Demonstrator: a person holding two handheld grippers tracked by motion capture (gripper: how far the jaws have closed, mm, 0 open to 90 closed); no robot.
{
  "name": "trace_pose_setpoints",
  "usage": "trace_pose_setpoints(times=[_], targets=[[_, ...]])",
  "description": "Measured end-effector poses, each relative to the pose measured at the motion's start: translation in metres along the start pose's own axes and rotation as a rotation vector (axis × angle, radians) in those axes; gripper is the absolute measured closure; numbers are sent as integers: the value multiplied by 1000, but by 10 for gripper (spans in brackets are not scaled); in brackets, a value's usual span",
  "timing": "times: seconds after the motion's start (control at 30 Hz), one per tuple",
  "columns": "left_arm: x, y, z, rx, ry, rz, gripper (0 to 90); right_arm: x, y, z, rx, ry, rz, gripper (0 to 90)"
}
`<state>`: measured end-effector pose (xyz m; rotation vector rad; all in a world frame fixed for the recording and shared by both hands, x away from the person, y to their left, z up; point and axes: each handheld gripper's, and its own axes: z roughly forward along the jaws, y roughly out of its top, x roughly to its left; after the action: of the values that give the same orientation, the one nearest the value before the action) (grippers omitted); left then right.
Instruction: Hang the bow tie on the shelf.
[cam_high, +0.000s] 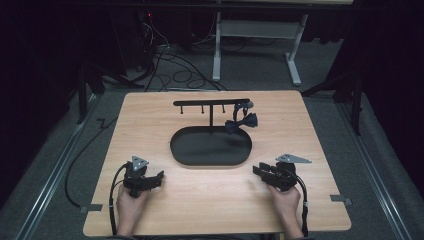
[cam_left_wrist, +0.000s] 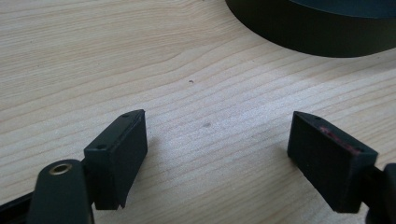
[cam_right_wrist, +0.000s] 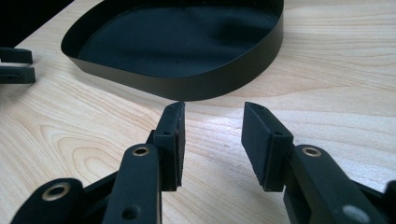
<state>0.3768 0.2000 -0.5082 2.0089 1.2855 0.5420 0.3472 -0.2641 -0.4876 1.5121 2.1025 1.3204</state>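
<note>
High view: unmarked black tray (cam_high: 210, 155).

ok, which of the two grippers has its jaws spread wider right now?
The left gripper: its own view shows a broad gap of bare light wooden table between its black jaws. The right gripper is open too, with a clearly narrower gap.

- tray (cam_high: 200, 161) sits mid table (cam_high: 150, 115), rack (cam_high: 211, 103) standing right behind it
- bow tie (cam_high: 241, 122) hangs at the rack's right end
- left hand-held gripper (cam_high: 156, 178) near-left of the tray, right hand-held gripper (cam_high: 258, 171) near-right, both on the table
</note>
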Motion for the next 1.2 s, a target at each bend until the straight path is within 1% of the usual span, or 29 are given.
trace_pose_setpoints(times=[0.23, 0.37, 0.4, 0.47, 0.63, 0.73, 0.83, 0.97, 1.0, 1.2], targets=[[0, 0, 0, 0, 0, 0, 205, 1, 0, 2, 12, -7, -1, 612], [0, 0, 0, 0, 0, 0, 205, 2, -1, 5, 22, -10, -13, 612], [0, 0, 0, 0, 0, 0, 205, 3, -1, 6, 23, -10, -10, 612], [0, 0, 0, 0, 0, 0, 205, 3, -1, 7, 25, -13, -21, 612], [0, 0, 0, 0, 0, 0, 205, 5, -2, 9, 38, -23, -25, 612], [0, 0, 0, 0, 0, 0, 205, 6, -3, 11, 42, -38, -31, 615], [0, 0, 0, 0, 0, 0, 205, 6, -2, 14, 53, -58, -54, 616], [0, 0, 0, 0, 0, 0, 205, 9, -2, 16, 65, -78, -65, 611], [0, 0, 0, 0, 0, 0, 205, 9, -2, 17, 63, -81, -74, 607], [0, 0, 0, 0, 0, 0, 205, 11, -3, 21, 70, -94, -93, 583]])
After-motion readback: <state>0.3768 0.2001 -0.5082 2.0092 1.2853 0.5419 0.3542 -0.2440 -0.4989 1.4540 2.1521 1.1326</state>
